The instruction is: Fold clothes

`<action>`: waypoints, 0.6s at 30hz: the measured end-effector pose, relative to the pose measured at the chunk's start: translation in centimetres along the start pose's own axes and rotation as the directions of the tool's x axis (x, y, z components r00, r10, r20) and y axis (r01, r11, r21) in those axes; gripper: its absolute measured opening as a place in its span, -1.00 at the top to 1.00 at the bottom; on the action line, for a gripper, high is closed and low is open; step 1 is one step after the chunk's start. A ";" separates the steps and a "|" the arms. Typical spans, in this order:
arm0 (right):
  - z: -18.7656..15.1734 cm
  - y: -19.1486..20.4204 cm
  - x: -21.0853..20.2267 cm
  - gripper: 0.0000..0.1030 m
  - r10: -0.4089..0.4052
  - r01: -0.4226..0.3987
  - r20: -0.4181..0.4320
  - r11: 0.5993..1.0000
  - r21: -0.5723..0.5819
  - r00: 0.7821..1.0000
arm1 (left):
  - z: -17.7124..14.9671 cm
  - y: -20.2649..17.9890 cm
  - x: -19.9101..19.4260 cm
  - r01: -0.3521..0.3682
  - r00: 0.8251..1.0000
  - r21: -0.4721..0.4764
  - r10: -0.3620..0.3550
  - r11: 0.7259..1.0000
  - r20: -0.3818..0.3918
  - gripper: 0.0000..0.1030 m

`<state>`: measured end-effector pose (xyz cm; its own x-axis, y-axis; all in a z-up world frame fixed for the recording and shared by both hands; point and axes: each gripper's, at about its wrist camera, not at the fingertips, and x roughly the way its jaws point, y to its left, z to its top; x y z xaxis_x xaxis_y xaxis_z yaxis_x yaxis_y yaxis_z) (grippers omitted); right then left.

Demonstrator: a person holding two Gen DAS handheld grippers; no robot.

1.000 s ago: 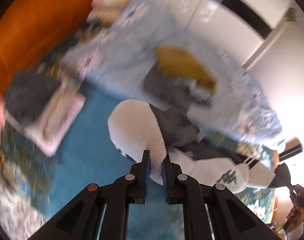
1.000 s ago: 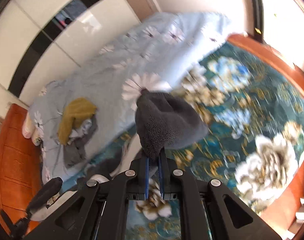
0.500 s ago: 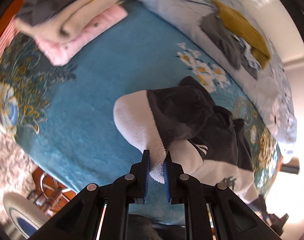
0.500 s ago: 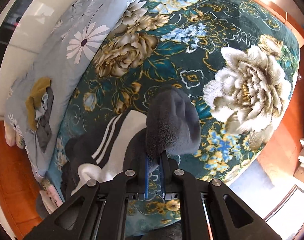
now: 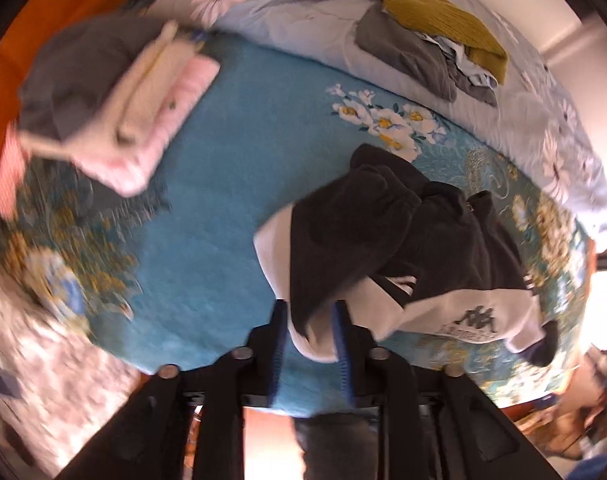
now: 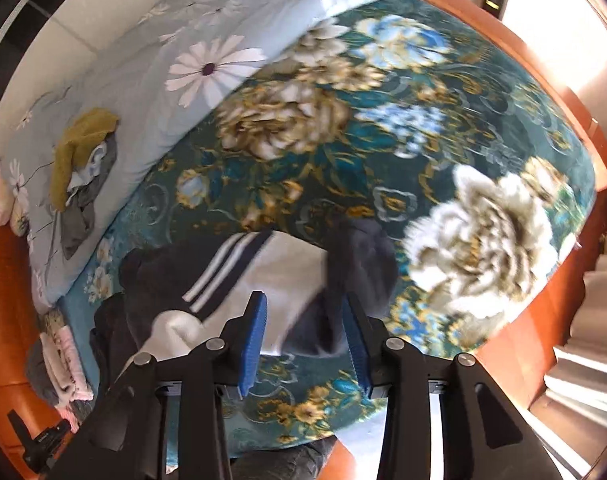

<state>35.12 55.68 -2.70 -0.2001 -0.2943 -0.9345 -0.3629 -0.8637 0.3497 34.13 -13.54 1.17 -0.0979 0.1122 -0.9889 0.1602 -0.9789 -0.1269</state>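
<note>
Fleecy black-and-white jacket [image 5: 403, 240] lies soft and floppy; both claws, left [image 5: 309, 344] and right [image 6: 303, 336], have just spread, releasing its hem; regrip at corners.

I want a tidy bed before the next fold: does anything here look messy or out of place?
Yes. The black-and-white sweatshirt lies bunched on the teal blanket, one dark part flopped over the white. An unfolded heap, mustard and grey clothes, sits on the daisy quilt. The folded stack looks neat, though blurred.
</note>
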 end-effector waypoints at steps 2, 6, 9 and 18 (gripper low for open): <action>0.9 2.7 1.6 0.17 0.031 -0.033 -0.030 0.998 -0.057 0.999 | 1.7 -1.6 1.2 0.039 0.999 0.020 -0.038 0.999 -0.019 0.34; 1.7 9.7 6.0 0.17 0.078 -0.099 -0.125 0.980 -0.171 0.989 | 4.8 -6.0 4.5 0.092 0.994 0.070 -0.087 0.993 -0.070 0.31; 1.6 14.3 9.4 0.17 0.083 -0.136 -0.214 0.960 -0.245 0.973 | 6.4 -9.2 7.5 0.089 0.991 0.125 -0.075 0.988 -0.115 0.09; -0.2 23.8 17.8 -0.13 -0.070 -0.147 -0.358 0.827 -0.542 0.931 | 9.0 -11.8 15.6 -0.031 0.974 0.151 0.064 0.988 -0.216 0.07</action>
<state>23.07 29.83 -11.02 0.1651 -0.3602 -0.9181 0.2226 -0.8933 0.3905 21.87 -1.81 -12.05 0.1268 0.0836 -0.9884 0.0126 -0.9965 -0.0827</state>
